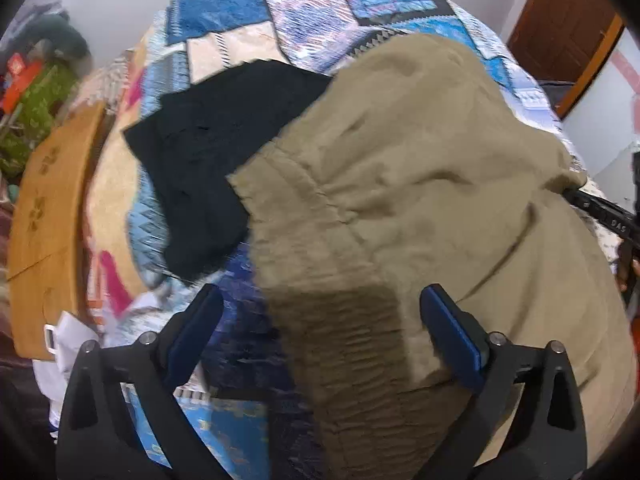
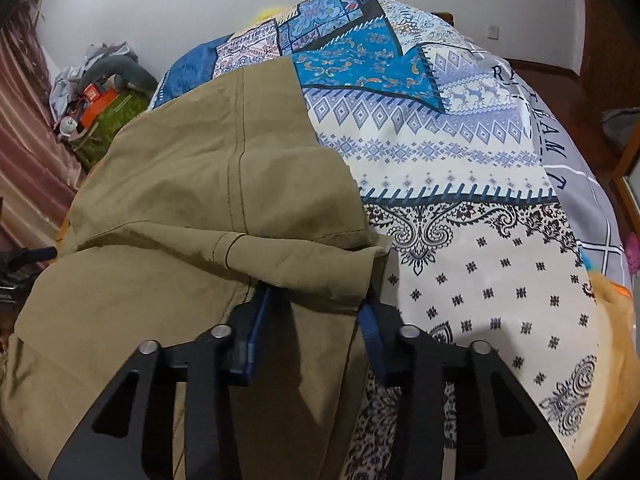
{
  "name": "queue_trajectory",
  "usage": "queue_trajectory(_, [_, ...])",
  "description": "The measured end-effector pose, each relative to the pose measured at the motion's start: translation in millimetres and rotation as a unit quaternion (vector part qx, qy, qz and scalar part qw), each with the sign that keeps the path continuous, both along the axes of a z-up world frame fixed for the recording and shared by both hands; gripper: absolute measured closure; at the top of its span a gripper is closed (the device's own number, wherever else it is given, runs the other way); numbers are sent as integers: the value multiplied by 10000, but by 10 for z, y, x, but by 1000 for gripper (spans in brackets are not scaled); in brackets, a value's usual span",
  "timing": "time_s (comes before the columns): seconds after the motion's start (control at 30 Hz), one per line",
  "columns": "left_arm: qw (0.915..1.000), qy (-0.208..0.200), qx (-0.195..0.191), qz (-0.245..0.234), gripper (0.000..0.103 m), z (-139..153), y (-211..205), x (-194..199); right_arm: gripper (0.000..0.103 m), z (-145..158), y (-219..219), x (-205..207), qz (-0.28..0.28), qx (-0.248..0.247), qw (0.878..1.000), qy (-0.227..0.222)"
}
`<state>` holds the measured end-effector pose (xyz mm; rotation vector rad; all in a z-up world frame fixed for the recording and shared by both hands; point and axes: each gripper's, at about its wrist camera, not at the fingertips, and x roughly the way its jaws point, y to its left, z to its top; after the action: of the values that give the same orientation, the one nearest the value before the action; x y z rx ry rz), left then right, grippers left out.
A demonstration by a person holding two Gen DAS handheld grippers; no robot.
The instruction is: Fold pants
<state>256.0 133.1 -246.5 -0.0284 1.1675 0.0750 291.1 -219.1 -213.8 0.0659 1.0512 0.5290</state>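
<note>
Khaki pants (image 1: 420, 184) lie rumpled on the patterned bedspread (image 1: 304, 12). My left gripper (image 1: 320, 300) is open, its blue-padded fingers (image 1: 452, 328) on either side of the gathered elastic waistband (image 1: 348, 336), not closed on it. In the right wrist view the pants (image 2: 192, 184) lie partly folded over themselves. My right gripper (image 2: 312, 312) has its fingers (image 2: 370, 332) partly hidden under a fold of khaki cloth that passes between them; how tightly they close is hidden. The right gripper's body (image 1: 608, 212) shows at the right edge of the left view.
A black garment (image 1: 216, 152) lies on the bedspread left of the pants. A wooden board (image 1: 52, 216) stands at the bed's left edge. Clutter (image 2: 100, 92) is piled by the wall. The bedspread (image 2: 480, 208) stretches right of the pants. A wooden door (image 1: 568, 20) stands at the far right.
</note>
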Motion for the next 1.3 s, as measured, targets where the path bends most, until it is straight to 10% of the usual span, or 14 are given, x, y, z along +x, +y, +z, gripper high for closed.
queue_trajectory(0.1, [9998, -6, -171, 65, 4, -25, 125, -19, 95, -35, -59, -18, -132, 57, 9999, -22])
queue_trajectory(0.37, [9990, -227, 365, -146, 3, -26, 31, -60, 98, -66, 56, -18, 16, -428, 9989, -169])
queue_trajectory(0.67, [9999, -123, -72, -2, 6, 147, 152, -83, 96, 245, 44, 1, 211, -669, 9971, -278])
queue_trajectory(0.93, [9993, -255, -222, 162, 6, 258, 207, 50, 50, 671, -37, 112, 16, -89, 9965, -831])
queue_trajectory(1.3, [9951, 236, -951, 150, 5, -109, 228, 297, 49, 48, 118, 573, 112, 188, 9994, 276])
